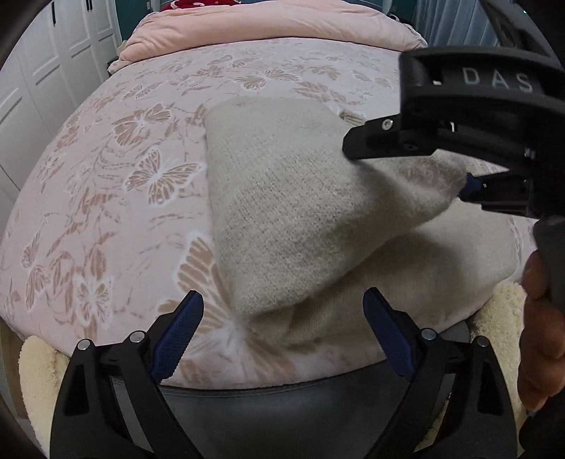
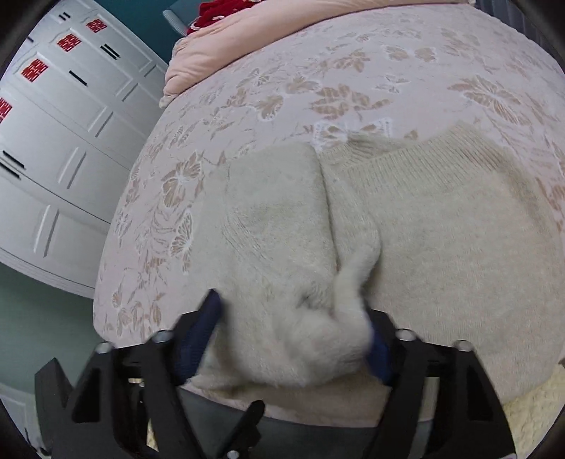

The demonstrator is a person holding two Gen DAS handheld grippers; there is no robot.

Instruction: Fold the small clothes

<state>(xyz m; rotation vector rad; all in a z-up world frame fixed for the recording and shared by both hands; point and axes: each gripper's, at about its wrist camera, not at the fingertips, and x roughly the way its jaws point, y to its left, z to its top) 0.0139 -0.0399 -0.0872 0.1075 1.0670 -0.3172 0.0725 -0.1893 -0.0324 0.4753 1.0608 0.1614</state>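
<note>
Left wrist view: cream knit garment [image 1: 282,212] on the bed [image 1: 106,176], partly folded; right gripper [image 1: 462,183] clamps a lifted corner mid-fold, left gripper [image 1: 282,332] gapes empty; further folds remain

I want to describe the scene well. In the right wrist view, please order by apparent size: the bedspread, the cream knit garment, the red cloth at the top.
1. bedspread and cream knit garment: they look alike in area; the garment is nearer the camera, so unranked.
2. red cloth, clearly smallest.
</note>
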